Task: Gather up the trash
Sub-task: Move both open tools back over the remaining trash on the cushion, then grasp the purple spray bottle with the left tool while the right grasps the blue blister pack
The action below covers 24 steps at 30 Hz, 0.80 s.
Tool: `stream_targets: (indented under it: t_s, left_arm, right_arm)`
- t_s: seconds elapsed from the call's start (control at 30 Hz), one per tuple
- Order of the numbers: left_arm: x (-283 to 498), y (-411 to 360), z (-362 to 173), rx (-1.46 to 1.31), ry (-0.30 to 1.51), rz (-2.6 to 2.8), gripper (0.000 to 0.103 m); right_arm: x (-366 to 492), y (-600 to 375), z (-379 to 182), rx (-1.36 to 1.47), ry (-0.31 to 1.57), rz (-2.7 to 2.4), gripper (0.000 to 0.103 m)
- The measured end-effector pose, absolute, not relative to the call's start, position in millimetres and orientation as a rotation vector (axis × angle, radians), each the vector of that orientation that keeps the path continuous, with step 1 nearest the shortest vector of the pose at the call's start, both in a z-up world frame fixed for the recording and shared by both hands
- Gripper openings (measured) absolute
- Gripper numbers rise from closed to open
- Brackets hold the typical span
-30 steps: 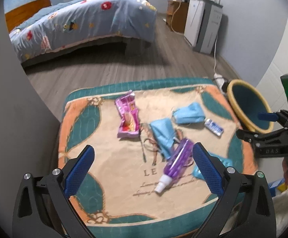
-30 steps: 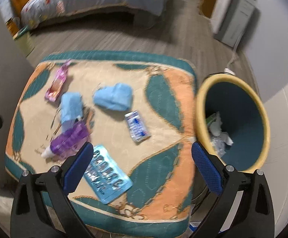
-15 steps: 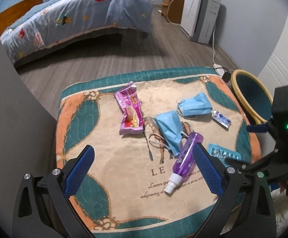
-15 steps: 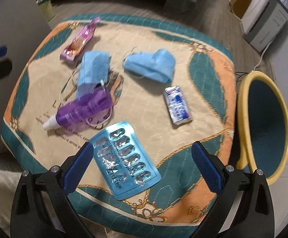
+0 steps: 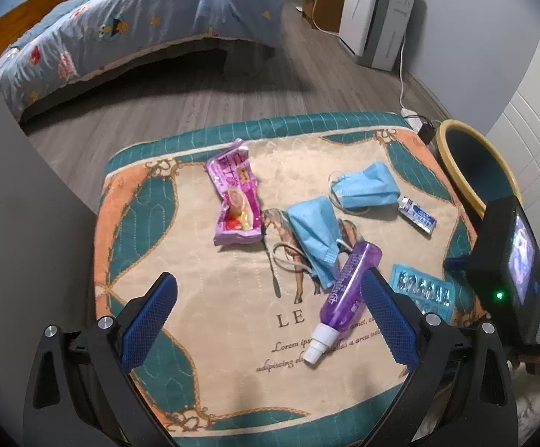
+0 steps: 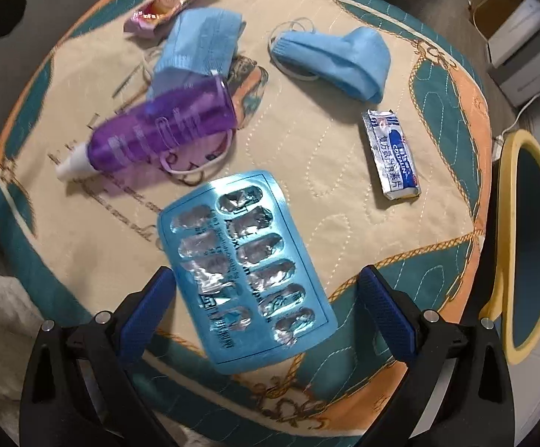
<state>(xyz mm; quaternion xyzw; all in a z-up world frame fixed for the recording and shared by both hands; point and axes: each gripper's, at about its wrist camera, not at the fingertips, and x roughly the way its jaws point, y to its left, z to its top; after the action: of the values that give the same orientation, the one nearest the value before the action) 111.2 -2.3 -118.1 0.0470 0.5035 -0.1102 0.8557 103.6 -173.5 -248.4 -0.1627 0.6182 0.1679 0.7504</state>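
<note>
Now I hold my right gripper (image 6: 266, 313) spread wide over the blister pack (image 6: 247, 272) lying on the quilted cushion (image 6: 344, 171); my left gripper (image 5: 266, 320) hangs spread too, holding nothing.

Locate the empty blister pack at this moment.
In the right wrist view the blister pack lies flat on the cushion, between the open right gripper's fingers, just below the purple bottle.
</note>
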Motion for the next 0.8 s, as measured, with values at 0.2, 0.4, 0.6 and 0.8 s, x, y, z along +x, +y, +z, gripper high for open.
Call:
stream_targets:
  t_s: [0.2, 0.4, 0.6, 0.8]
  left_arm:
    - [114.4, -14.1, -136.1, 0.108, 1.115, -0.243, 0.098]
    - [115.5, -30.0, -153.9, 0.195, 1.15, -0.25, 0.098]
    - [112.8, -50.1, -167.6, 0.278, 1.17, -0.285, 0.098]
    - [110.1, -71.3, -175.5, 0.338, 1.146, -0.342, 0.097]
  right_arm:
    - [114.3, -187.1, -245.3, -0.275, 1.348, 0.314, 0.082]
    - [119.8, -195.7, -237.9, -0.217, 1.367, 0.297, 0.069]
    - [130.5, -209.6, -216.6, -0.157, 1.37, 0.279, 0.069]
    - [137.6, -221.3, -187.8, -0.128, 1.312, 0.268, 0.069]
